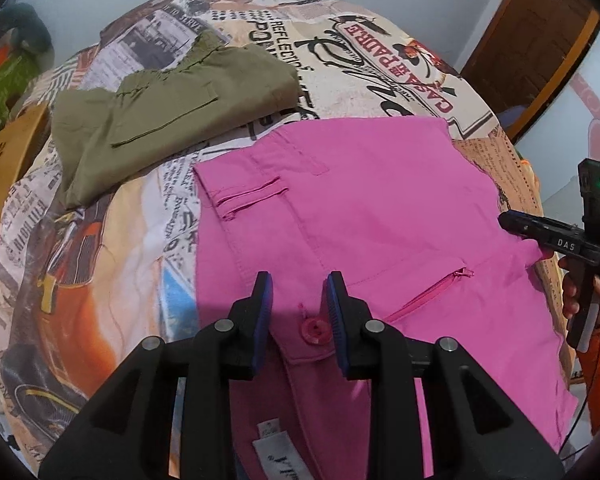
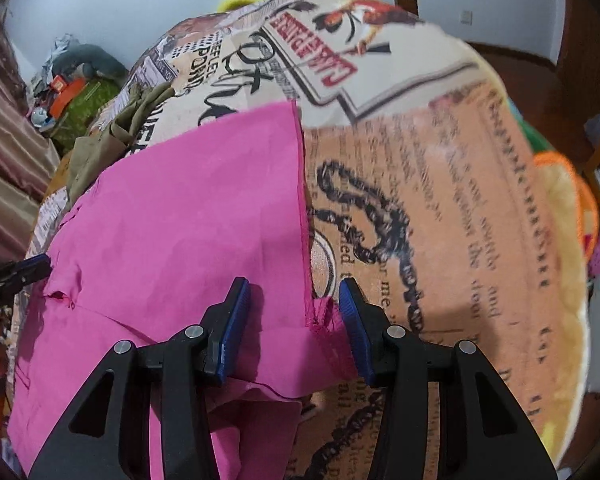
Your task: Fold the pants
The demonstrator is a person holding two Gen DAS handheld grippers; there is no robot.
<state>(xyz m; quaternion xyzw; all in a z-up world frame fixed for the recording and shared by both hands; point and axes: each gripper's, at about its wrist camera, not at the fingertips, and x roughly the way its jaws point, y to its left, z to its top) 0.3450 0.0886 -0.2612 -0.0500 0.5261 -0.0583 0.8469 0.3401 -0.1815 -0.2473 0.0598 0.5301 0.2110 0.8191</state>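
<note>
At the far left of the left wrist view a tan cardboard box (image 1: pixel 4 184) stands against the bed's edge, with cluttered green and orange things behind it. The bed is covered by a newspaper-print bedspread (image 1: pixel 112 248) — cars, headlines and red lettering. On it, toward the left, lies a folded pair of olive-green cotton pants (image 1: pixel 168 116), well apart from both tools. Just to the right of it the bright pink cotton pants (image 1: pixel 360 208) lie spread flat on the bedspread, pockets and zip upward, with a pink button (image 1: pixel 315 330) at the waistband.

The left gripper (image 1: pixel 300 304) hangs over that waistband with its blue pads a little apart, the button between them; no pad presses on the cloth. Farther right, the right gripper (image 2: pixel 294 308) straddles the pants' frayed side edge — its jaws stand wider, the hem corner loose between them and nothing pinched. Beyond it, an orange and yellow plush cushion (image 2: pixel 568 200) sits at the bed's right side.
</note>
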